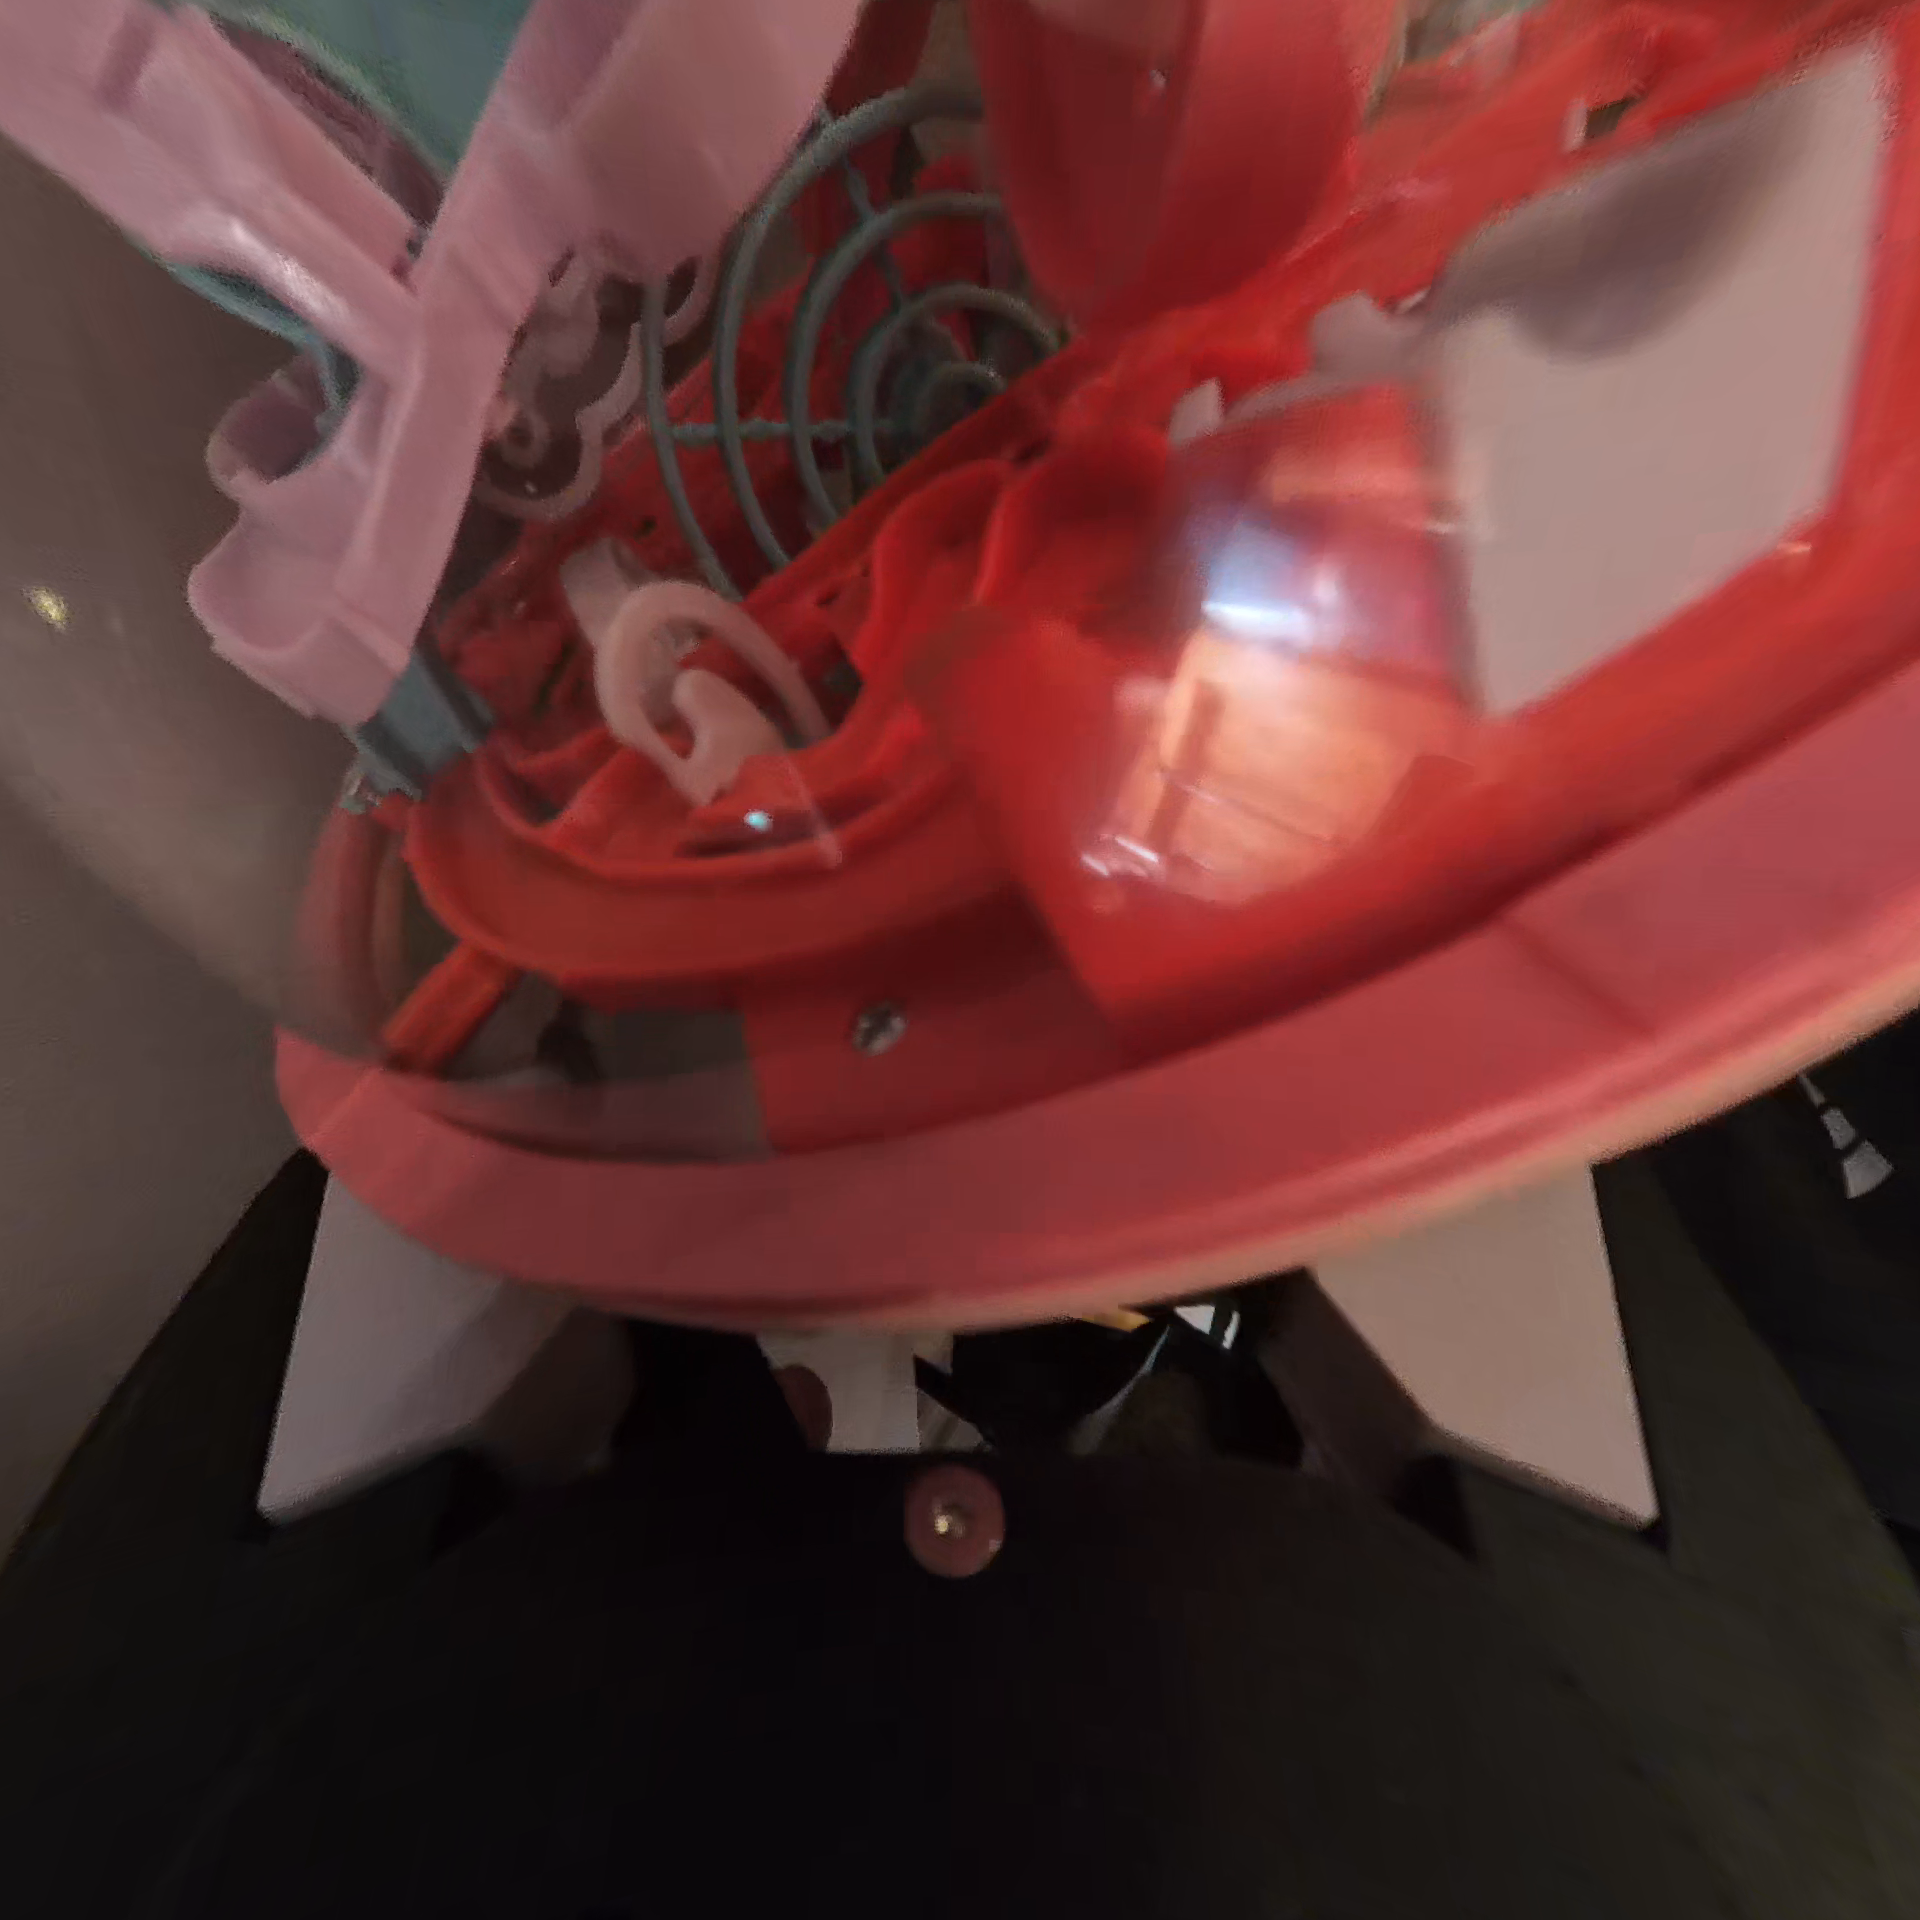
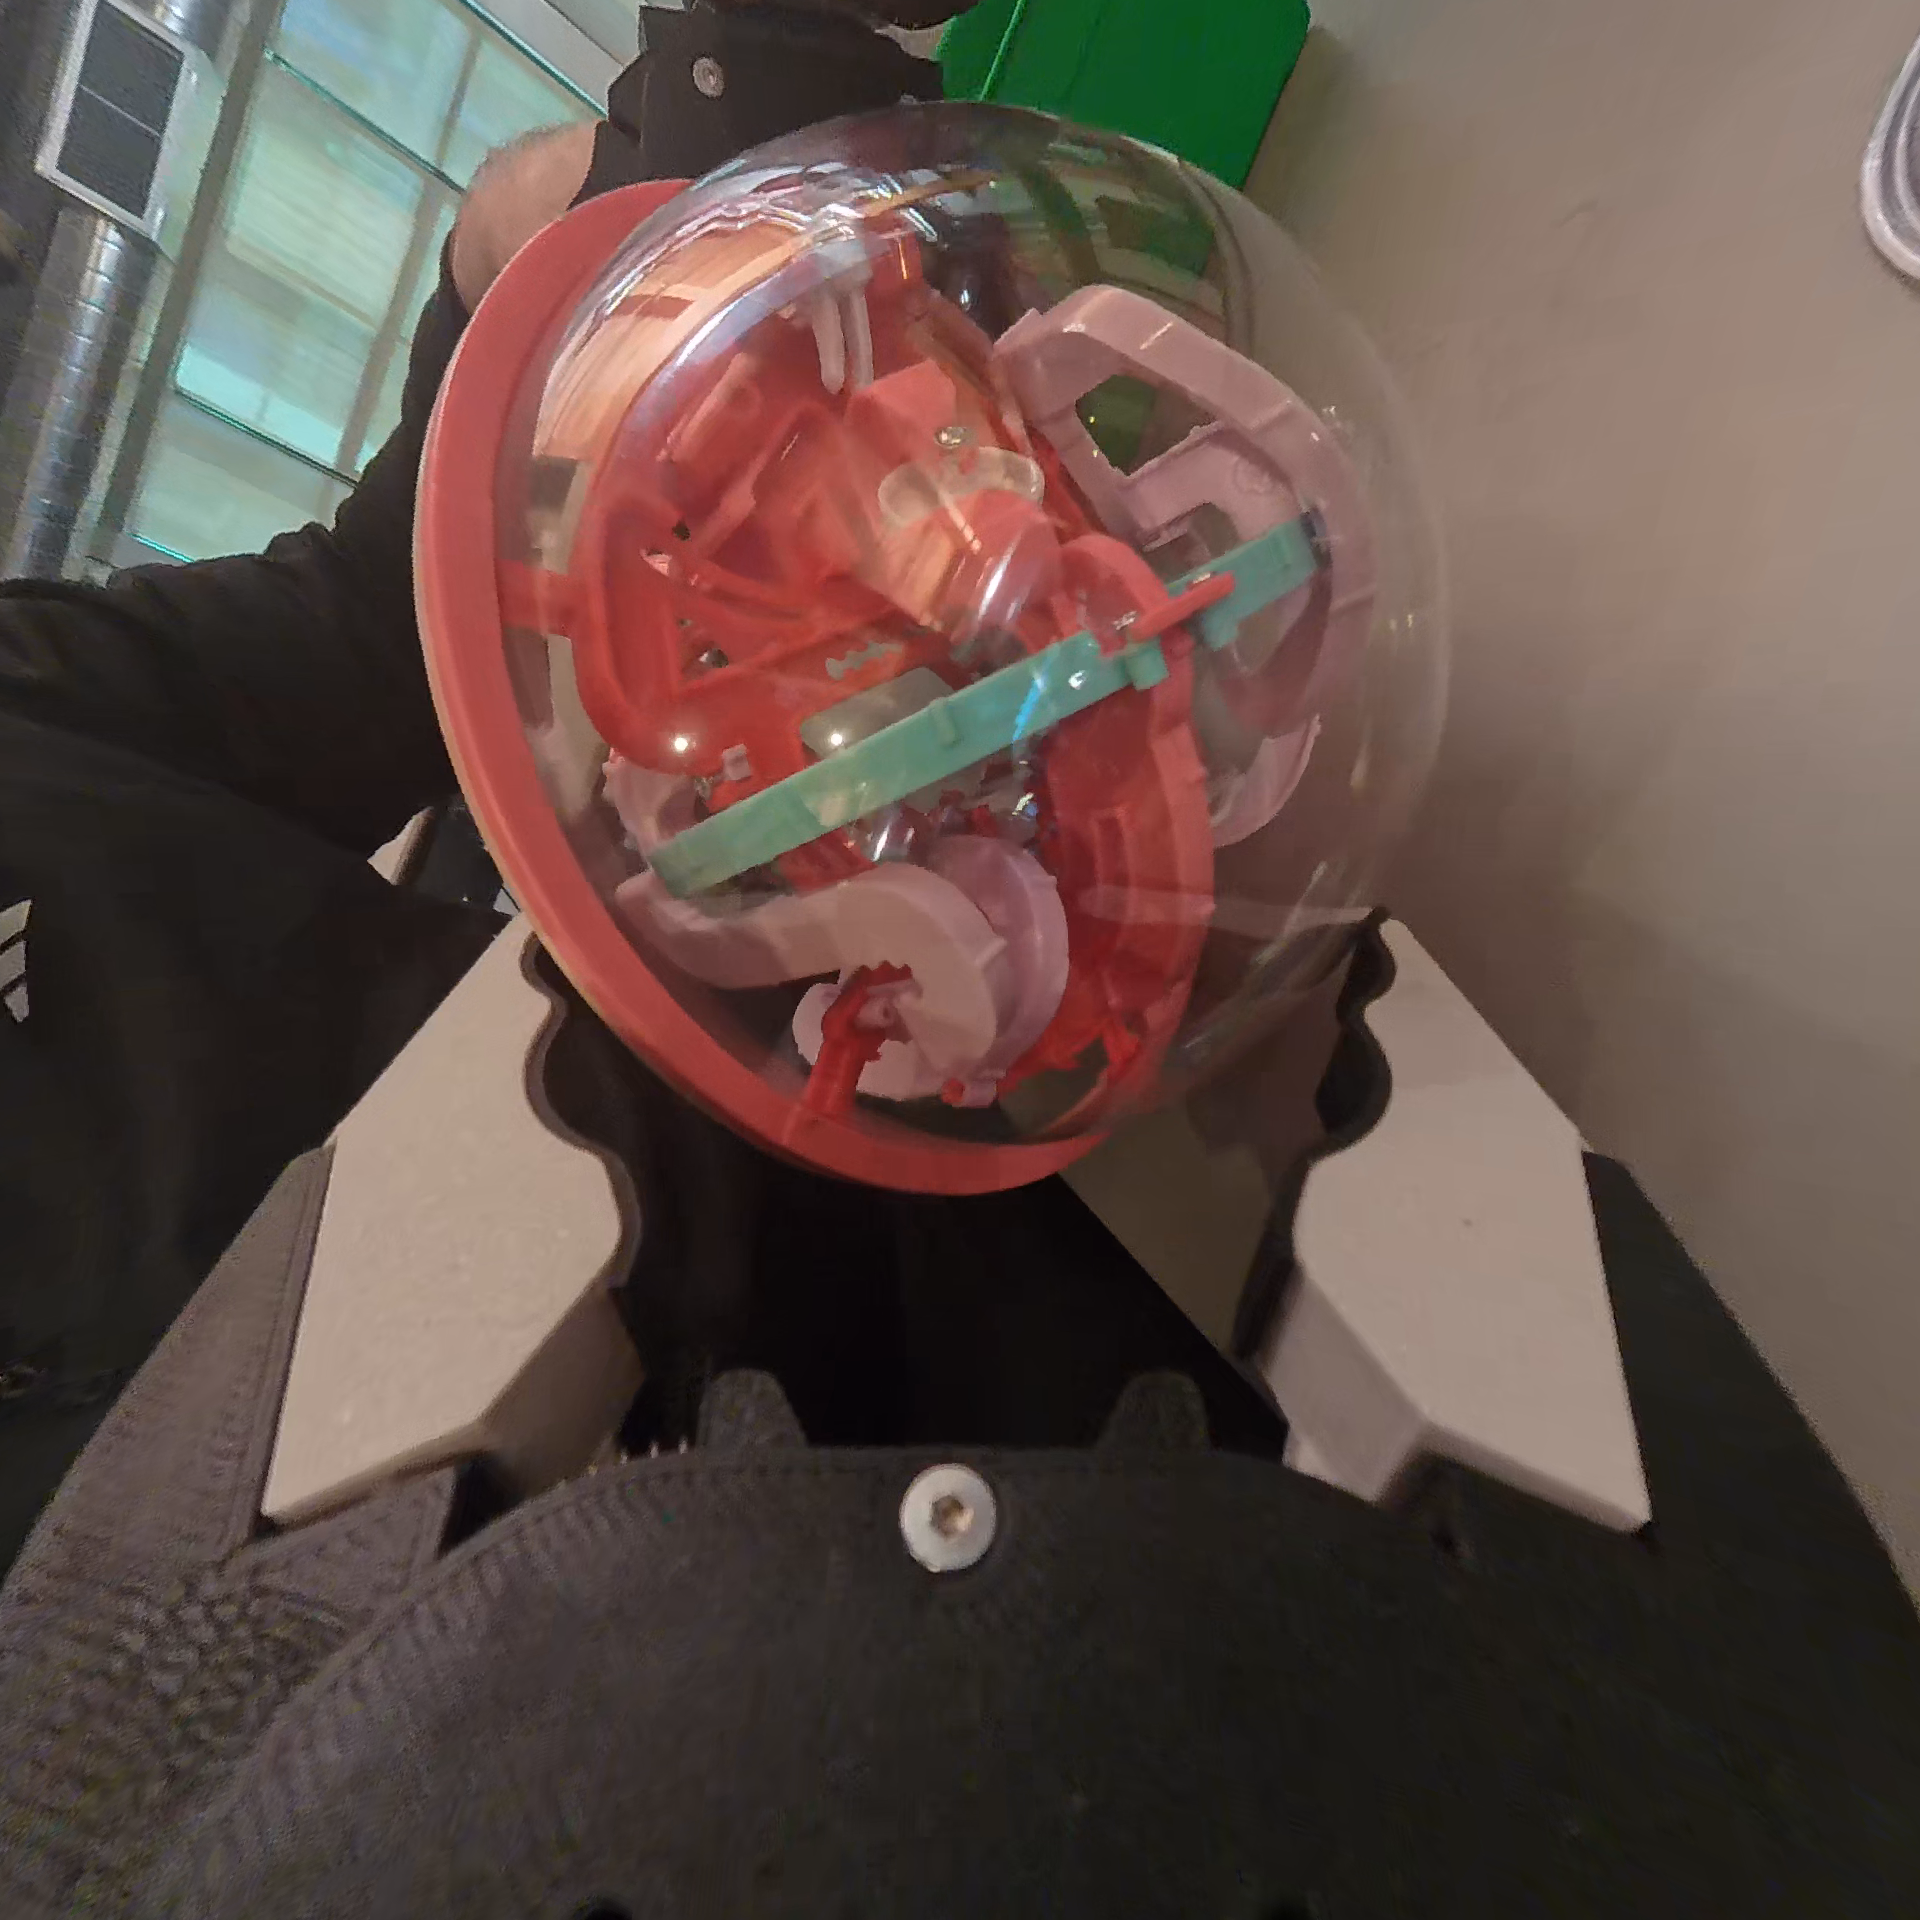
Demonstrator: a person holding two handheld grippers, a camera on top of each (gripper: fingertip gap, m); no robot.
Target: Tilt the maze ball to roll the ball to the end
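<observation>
The maze ball (image 2: pixel 935 623) is a clear sphere with a red equator ring and red, lilac and teal tracks inside. It is tilted, with the ring running from upper left to lower right. My right gripper (image 2: pixel 956 961) holds it from below, with one finger on each side of the sphere. In the left wrist view the maze ball (image 1: pixel 1039 1195) fills the upper frame very close. My left gripper (image 1: pixel 956 1309) clasps it, and its fingertips are hidden under the red ring. What looks like a small shiny ball (image 2: pixel 681 740) sits on a red track.
A person's black sleeve (image 2: pixel 208 727) lies at the left. A white table top (image 2: pixel 436 1195) is below the ball. A beige wall (image 2: pixel 1662 623) is at the right, a green object (image 2: pixel 1122 73) at the top, and windows (image 2: pixel 312 260) at the upper left.
</observation>
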